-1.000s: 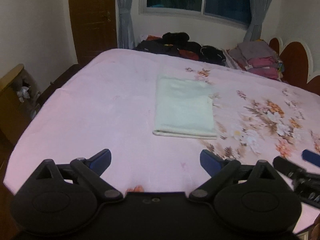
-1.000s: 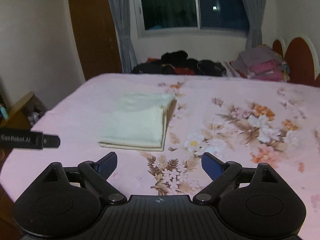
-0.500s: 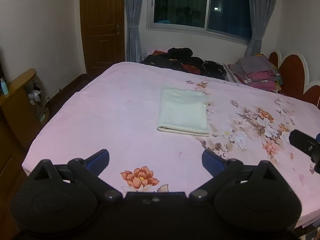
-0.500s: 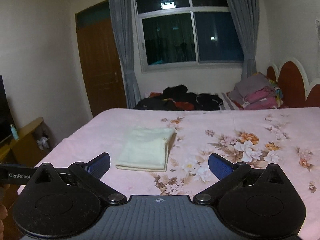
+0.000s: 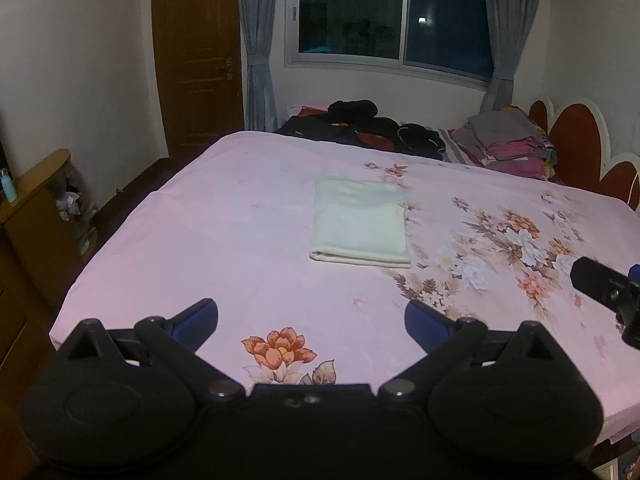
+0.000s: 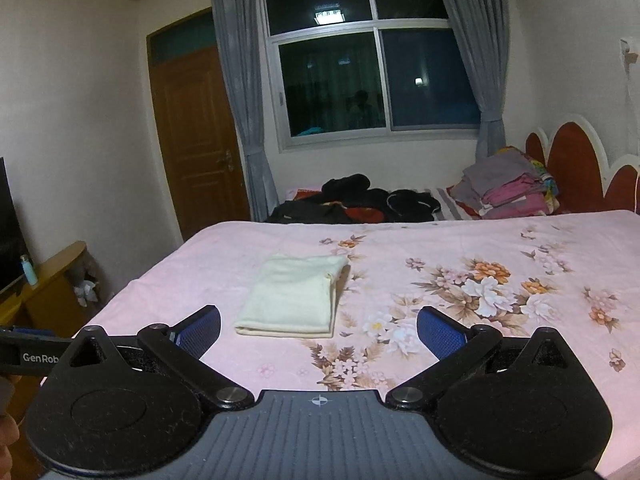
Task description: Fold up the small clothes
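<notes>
Both grippers have pulled back and risen from the folded cream cloth [image 5: 361, 224] [image 6: 294, 295], now well ahead of their fingers. The left gripper [image 5: 311, 320] and right gripper [image 6: 319, 330] stay wide apart, holding nothing.

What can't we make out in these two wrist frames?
- Folded cream cloth: which garment, both views; folded up.
- Right gripper: left view, cut by right edge; its own camera shows it open.
- Dark clothes pile: separate items, both views; too dim.
- Blue bottle: label too small.

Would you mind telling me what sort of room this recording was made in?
Most likely a home bedroom: a wide bed in a pink floral sheet, a scalloped headboard, and a curtained window. A folded cream cloth lies on the bed.
</notes>
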The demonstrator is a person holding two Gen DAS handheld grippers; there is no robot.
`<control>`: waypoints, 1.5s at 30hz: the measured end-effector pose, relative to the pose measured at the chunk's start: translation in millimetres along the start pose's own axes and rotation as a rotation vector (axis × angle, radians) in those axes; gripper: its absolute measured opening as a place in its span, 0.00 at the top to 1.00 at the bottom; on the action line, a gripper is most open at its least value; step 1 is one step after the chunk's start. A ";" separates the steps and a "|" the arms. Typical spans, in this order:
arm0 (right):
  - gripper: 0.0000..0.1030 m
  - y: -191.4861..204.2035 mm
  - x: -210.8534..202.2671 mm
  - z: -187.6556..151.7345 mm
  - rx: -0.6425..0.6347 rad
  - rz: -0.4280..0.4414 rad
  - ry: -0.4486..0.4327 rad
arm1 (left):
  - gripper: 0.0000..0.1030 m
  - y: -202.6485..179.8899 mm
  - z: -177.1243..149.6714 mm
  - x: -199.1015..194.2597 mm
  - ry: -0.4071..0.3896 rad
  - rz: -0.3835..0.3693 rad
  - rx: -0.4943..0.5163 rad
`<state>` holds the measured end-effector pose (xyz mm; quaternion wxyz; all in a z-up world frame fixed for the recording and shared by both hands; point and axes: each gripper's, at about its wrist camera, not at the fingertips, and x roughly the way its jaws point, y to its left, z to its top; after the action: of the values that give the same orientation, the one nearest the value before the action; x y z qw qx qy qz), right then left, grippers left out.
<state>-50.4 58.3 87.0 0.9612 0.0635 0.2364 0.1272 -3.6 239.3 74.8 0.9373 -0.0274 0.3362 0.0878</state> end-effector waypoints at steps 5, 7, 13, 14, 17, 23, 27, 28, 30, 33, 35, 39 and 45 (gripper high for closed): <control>0.00 -0.1 0.2 -0.4 -0.002 0.004 0.002 | 0.03 0.4 -0.8 -0.7 0.002 -0.002 -0.004; 0.00 -1.9 1.1 -0.3 0.001 0.006 0.003 | 0.03 0.1 -1.1 -0.4 0.001 0.000 -0.002; 0.00 -3.9 4.7 0.2 -0.008 0.004 0.006 | 0.02 -1.9 -2.2 0.2 0.005 0.006 -0.008; 0.00 -3.9 4.8 -0.1 -0.009 0.005 0.007 | 0.02 -1.7 -1.8 1.3 0.008 0.008 -0.007; 0.00 -3.9 5.9 -0.5 -0.006 0.004 0.009 | 0.02 -3.0 -2.2 3.7 0.016 0.010 -0.004; 0.00 -1.4 6.7 -0.9 -0.008 0.004 0.013 | 0.02 -1.7 -0.9 6.0 0.025 0.005 -0.001; 0.00 -1.8 8.0 -0.9 -0.007 0.002 0.015 | 0.02 -2.4 0.0 7.4 0.029 0.001 0.010; 0.00 -1.9 8.5 -0.6 -0.004 0.001 0.017 | 0.02 -2.7 0.0 7.4 0.029 0.000 0.012; 0.00 -2.0 9.2 -1.2 -0.002 0.002 0.016 | 0.02 -3.4 0.0 7.6 0.029 -0.001 0.013; 0.00 -2.6 9.9 -1.4 0.000 0.000 0.019 | 0.02 -3.5 -0.1 7.8 0.030 -0.002 0.016; 0.00 -2.4 10.5 -1.6 0.000 0.000 0.022 | 0.02 -3.7 0.2 8.1 0.032 -0.003 0.017; 0.00 -1.0 14.5 -2.3 -0.001 -0.004 0.029 | 0.02 -3.2 1.2 10.1 0.038 -0.003 0.014; 0.00 -0.3 18.6 -4.1 0.000 -0.002 0.037 | 0.02 -2.6 1.2 12.3 0.045 -0.005 0.015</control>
<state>-36.3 63.4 75.1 0.9568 0.0611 0.2544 0.1272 7.0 238.7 67.8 0.9298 -0.0230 0.3580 0.0822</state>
